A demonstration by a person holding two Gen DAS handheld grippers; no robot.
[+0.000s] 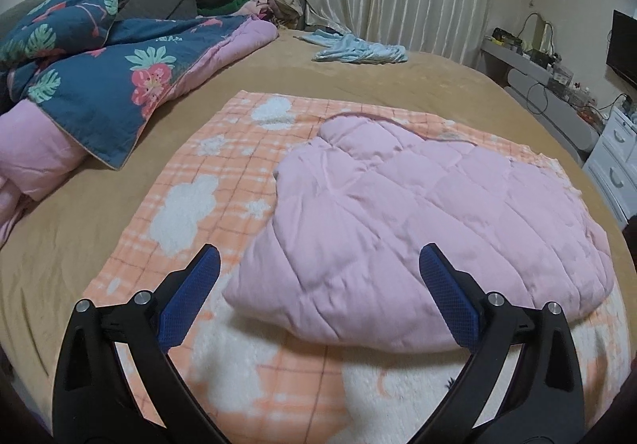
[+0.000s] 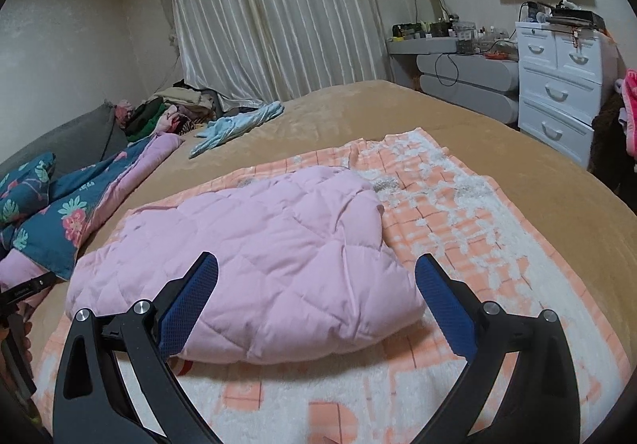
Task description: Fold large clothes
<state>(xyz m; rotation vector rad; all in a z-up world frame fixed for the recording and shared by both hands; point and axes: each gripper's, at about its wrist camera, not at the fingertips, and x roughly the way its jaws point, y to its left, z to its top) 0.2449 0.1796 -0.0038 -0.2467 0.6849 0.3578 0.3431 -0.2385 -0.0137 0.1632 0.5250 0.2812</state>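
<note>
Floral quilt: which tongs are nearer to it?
Left. The left tongs hover over the pink quilt's side facing the floral quilt; the right tongs hover over its other side.

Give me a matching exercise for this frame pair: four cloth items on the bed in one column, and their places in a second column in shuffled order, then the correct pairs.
Items
1. pink quilted garment
2. orange checked blanket
3. light blue cloth
4. navy floral duvet

Places
A. far side of the bed, near the curtain
B. spread flat directly on the tan bedsheet
C. bunched along the bed's left side
D. folded, lying on top of the checked blanket

Pairs: 1-D, 2-B, 3-A, 4-C
</note>
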